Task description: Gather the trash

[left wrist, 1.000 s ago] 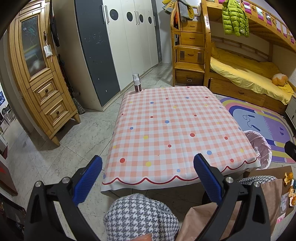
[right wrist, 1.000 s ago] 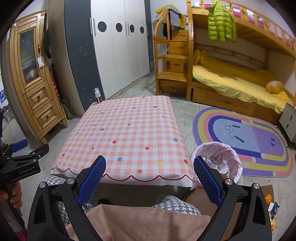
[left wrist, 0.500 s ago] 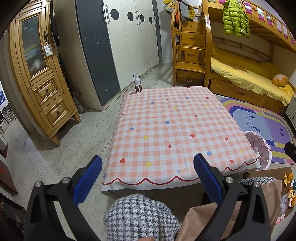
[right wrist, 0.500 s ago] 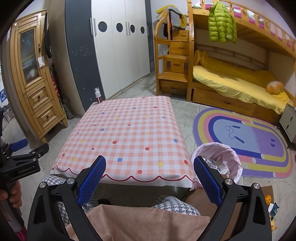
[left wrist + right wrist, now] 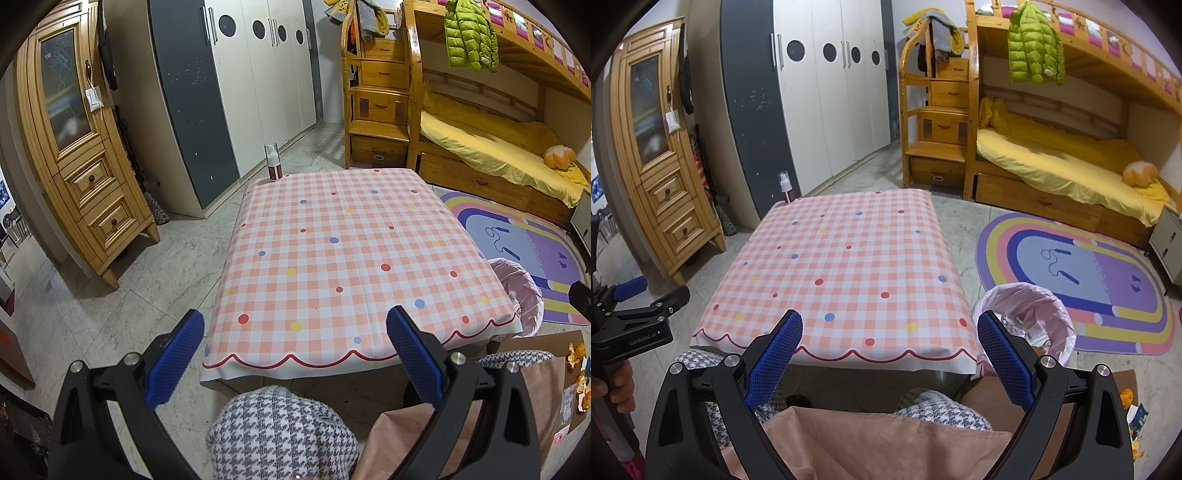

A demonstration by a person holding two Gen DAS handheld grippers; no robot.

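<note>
Facing the tabletop [image 5: 351, 258], both tools are being held low, above the person's knees. The left hand-held gripper [image 5: 295, 354] is being kept spread wide, with nothing between its blue pads [image 5: 175, 360]. The right hand-held gripper [image 5: 888, 356] is also being kept spread wide and is holding nothing; its pads [image 5: 1004, 360] are hanging in front of the near edge of the tabletop.

The tabletop is being covered by a checked cloth with coloured dots and a red scalloped hem. A spray bottle [image 5: 272, 167] is standing upright at its far left corner; the same bottle [image 5: 785, 187] is being seen in the right wrist view too.

A bin [image 5: 1025, 321] with a pink bag is standing on the floor just beside the near right corner of the tabletop, and crumpled trash [image 5: 1021, 325] is lying inside it. In the left wrist view only part of the bin [image 5: 521, 295] is being shown behind the corner of the cloth. Small orange scraps [image 5: 576, 354] are lying on a brown board [image 5: 554, 339] at the far right, near the person's knee; what they are cannot be told.

A rainbow rug [image 5: 1082, 269] is lying beyond the bin.
</note>
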